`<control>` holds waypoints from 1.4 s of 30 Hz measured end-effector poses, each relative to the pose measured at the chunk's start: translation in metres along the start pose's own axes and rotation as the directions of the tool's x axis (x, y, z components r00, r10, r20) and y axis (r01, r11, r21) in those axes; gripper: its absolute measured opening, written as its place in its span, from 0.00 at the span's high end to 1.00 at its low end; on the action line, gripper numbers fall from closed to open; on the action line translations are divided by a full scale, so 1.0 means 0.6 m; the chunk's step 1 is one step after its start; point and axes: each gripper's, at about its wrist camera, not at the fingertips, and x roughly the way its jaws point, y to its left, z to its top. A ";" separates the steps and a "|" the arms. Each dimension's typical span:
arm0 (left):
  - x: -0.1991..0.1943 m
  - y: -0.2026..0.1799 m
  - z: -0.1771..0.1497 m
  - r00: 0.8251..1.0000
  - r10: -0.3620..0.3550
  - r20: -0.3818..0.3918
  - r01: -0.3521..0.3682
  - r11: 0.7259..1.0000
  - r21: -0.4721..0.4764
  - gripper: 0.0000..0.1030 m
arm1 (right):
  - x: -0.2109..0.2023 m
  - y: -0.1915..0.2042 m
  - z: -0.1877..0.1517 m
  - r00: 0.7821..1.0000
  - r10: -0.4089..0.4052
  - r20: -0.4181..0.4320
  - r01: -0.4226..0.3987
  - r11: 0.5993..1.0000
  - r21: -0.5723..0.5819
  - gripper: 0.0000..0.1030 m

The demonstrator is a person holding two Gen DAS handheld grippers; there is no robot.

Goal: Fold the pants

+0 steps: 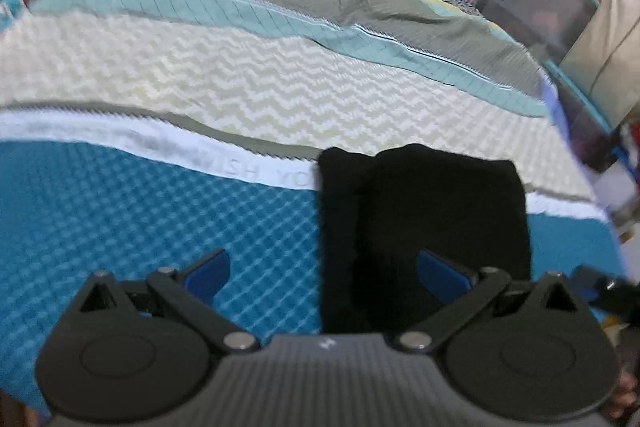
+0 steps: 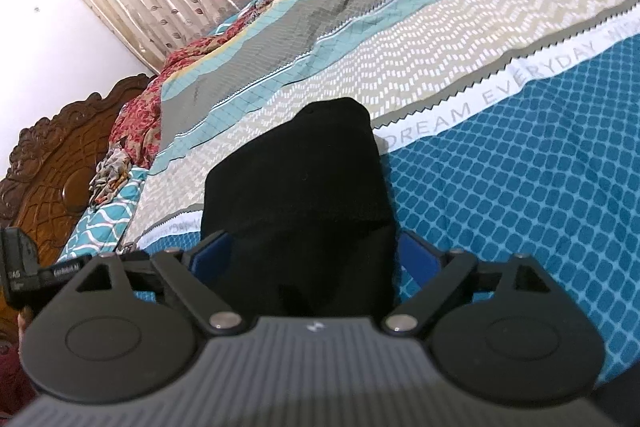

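Since both tools sit spread with nothing between the pads, the main risk I see is a bad pinch on the black pants (image 2: 296, 183): the fabric is already stacked in layers, so closing low could catch only the top ply and peel the fold open, or snag the blue bedspread (image 2: 520, 187) underneath and drag the bundle.

Left view is motion-blurred, so I judge the left tool (image 1: 320, 279) may be moving. A fast sweep could nudge the stack off square.

Left tool: released, jaws wide. Pants (image 1: 424, 227) lie ahead and to its right; the right pad overlaps the cloth edge in view, the left pad is over bare bedspread (image 1: 140, 219). Contact I cannot tell.

Right tool (image 2: 310, 263): released too, jaws wide, straddling the near end of the pants. The dark fabric fills the gap and runs forward across the white lettered stripe (image 2: 540, 75).
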 end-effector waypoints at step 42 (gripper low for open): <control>0.306 -0.134 0.221 0.989 0.121 0.083 -0.130 0.984 0.124 0.46 | 0.304 -0.013 0.258 0.994 -0.111 0.009 0.111 0.993 -0.044 0.19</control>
